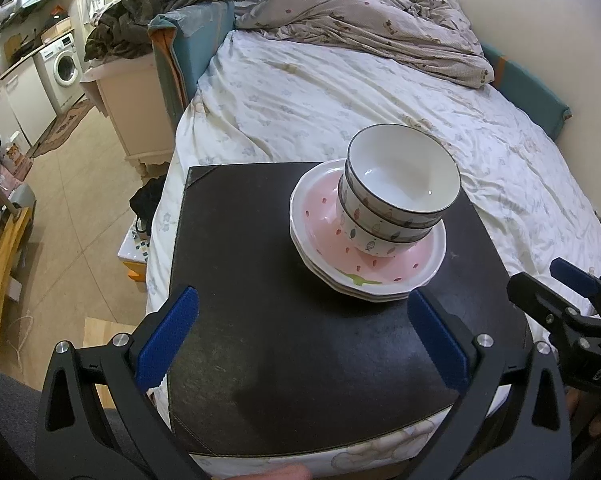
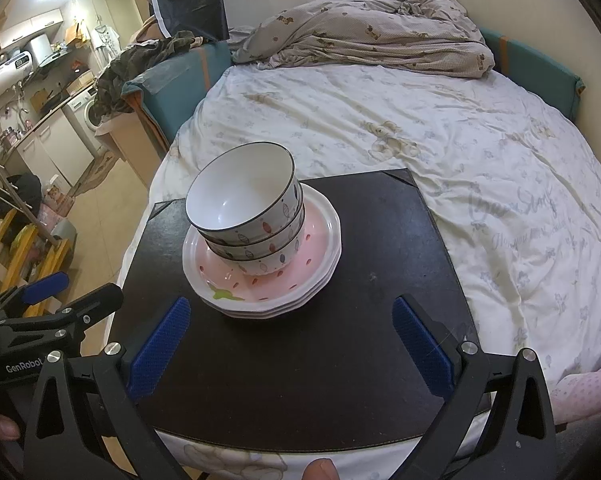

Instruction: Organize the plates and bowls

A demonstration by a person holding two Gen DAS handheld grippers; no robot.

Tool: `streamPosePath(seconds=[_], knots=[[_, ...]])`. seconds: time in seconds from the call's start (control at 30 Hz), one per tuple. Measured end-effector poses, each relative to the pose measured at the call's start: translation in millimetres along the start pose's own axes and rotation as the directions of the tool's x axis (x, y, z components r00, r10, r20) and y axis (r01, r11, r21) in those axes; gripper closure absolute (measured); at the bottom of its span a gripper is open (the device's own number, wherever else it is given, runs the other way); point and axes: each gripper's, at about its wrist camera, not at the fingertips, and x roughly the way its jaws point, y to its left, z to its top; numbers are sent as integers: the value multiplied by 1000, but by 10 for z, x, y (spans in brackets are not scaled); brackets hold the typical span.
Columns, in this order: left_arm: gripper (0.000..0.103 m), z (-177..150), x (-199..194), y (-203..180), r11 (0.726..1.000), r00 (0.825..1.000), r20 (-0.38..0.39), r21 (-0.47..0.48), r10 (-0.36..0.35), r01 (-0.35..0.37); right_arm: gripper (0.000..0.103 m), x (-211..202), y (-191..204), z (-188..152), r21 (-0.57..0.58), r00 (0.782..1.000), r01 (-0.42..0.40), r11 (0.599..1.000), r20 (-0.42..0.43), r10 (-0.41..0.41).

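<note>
A dark leather-like square mat (image 1: pixel 284 320) lies on a bed with a pale printed sheet (image 1: pixel 300 96). Ahead of the left gripper (image 1: pixel 300 340), toward its right finger, three nested white patterned bowls (image 1: pixel 400 192) sit on stacked pink-centred white plates (image 1: pixel 324 248). Both it and the right gripper (image 2: pixel 288 344) gape wide, holding nothing.

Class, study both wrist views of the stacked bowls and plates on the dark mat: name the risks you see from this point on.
1. The bowls sit nested off-centre on the pink plates and lean; a nudge might topple them.
2. The dark mat lies on a soft, rumpled bed, so the base may be unsteady under pressing.
3. Both the left tongs and right tongs are open and near each other; they might collide.
</note>
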Motion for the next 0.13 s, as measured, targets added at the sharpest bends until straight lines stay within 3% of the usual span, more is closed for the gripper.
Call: streamPosePath(seconds=[0.13], knots=[[0,-2,11,1,1000,1000,-8,-7,-10,10,0,0,0,1,1,1000,0,1000,0,0]])
